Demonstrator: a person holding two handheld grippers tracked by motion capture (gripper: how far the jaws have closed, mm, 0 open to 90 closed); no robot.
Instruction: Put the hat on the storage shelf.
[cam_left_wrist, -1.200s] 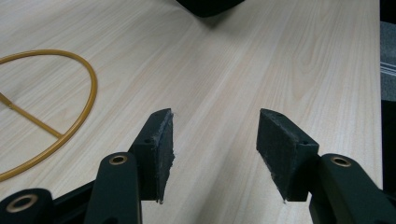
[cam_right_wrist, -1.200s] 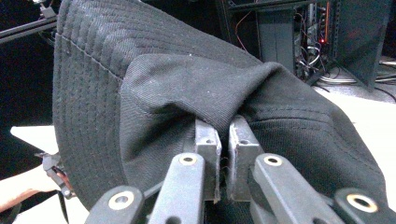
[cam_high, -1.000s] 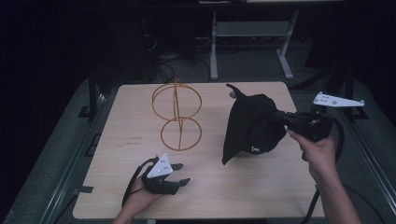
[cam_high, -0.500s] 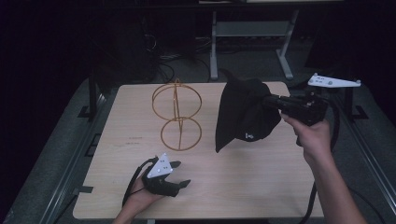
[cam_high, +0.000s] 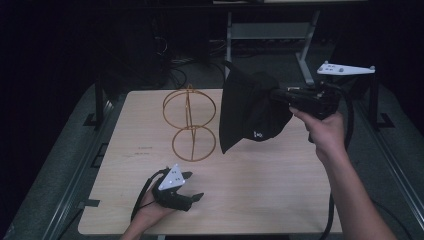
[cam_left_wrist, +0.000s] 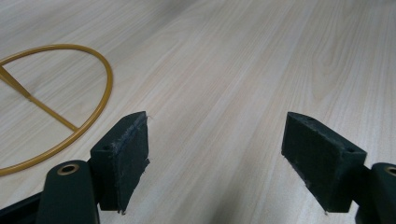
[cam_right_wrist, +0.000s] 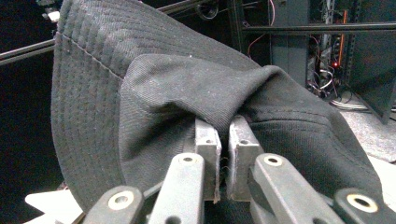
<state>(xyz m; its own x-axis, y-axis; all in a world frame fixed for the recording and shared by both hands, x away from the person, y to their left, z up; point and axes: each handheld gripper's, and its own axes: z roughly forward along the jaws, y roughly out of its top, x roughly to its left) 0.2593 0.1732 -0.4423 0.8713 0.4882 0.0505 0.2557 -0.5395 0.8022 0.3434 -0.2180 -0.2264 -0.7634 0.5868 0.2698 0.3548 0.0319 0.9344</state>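
A black bucket hat (cam_high: 252, 112) hangs in the air over the right half of the table, with my right gripper (cam_high: 280, 97) shut on a pinched fold of its cloth (cam_right_wrist: 219, 112). A gold wire stand (cam_high: 190, 122) of two rings on a stem stands upright at the table's middle left, just left of the hat. My left gripper (cam_high: 192, 186) lies low at the table's front left; its jaws have just been opening and stand wide with nothing between the pads (cam_left_wrist: 123, 156). The stand's base ring (cam_left_wrist: 88, 93) lies ahead of it to the left.
The light wooden table (cam_high: 280, 195) carries the stand. A white metal frame (cam_high: 265, 32) and cables stand in the dark behind it. Black rails (cam_high: 85, 165) run along both table sides.
The right hand has lifted the hat up and to the left, closer to the stand. The left hand has stayed where it was.
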